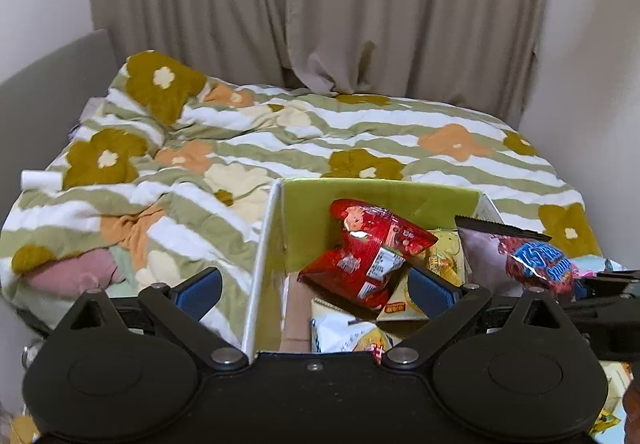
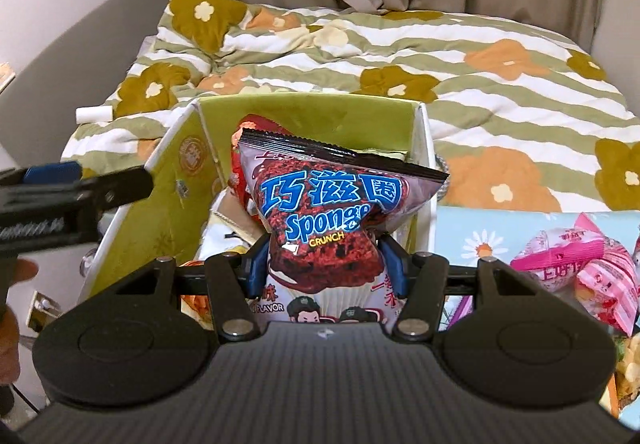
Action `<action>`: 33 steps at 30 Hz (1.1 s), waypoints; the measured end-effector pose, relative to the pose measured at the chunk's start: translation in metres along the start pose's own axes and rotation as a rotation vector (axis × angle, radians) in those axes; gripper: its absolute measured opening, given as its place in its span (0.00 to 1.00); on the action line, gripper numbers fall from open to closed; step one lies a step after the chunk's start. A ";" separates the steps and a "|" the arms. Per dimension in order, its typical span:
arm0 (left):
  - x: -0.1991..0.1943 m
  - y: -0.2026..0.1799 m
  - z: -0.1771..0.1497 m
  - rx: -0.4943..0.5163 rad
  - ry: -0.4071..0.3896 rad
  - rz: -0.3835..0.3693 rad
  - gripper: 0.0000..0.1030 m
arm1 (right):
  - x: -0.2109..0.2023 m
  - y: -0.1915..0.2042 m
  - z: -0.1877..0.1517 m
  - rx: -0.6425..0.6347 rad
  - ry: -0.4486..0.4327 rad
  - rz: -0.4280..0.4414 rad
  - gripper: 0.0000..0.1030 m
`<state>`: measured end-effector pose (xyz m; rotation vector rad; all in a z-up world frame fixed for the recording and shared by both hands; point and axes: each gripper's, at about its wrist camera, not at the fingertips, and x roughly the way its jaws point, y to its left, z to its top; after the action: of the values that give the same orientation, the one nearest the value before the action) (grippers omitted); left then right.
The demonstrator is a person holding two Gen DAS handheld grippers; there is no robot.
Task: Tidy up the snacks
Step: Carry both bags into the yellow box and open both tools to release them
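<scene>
Here the right gripper is clamped on the lower middle of the Sponge Crunch bag, its blue pads squeezing the packet into a waist so that the top stands upright over the green box; gripped that way, the bag can probably go in on end rather than flat, which would save room. The left gripper stands wide with nothing between its pads, straddling the box's near left wall. The red snack bag lies loose and tilted inside the box, on top of the yellow and white packets already there, apparently where it was let go. The box sits on the flowered quilt, its open top facing up. To the right, a few pink packets wait on a pale blue daisy-print sheet, close by and likely next. A white roll lies on the far left of the quilt.
</scene>
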<state>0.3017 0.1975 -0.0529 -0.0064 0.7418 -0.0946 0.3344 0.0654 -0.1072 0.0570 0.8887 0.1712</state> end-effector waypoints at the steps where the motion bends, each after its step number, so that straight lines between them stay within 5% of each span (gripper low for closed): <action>1: -0.002 0.000 -0.002 -0.008 -0.001 0.008 0.98 | 0.000 0.001 0.001 -0.003 0.003 0.006 0.70; 8: -0.004 0.002 -0.011 -0.038 0.014 0.055 0.98 | 0.020 0.008 0.001 -0.017 0.046 0.051 0.73; 10: -0.005 0.003 -0.015 -0.038 0.019 0.065 0.98 | 0.023 0.009 -0.001 -0.013 0.052 0.053 1.00; 33: -0.067 -0.003 -0.021 -0.031 -0.068 0.041 0.98 | -0.053 0.016 -0.012 -0.036 -0.115 0.020 1.00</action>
<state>0.2387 0.2014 -0.0232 -0.0238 0.6755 -0.0440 0.2902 0.0720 -0.0725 0.0418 0.7700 0.2005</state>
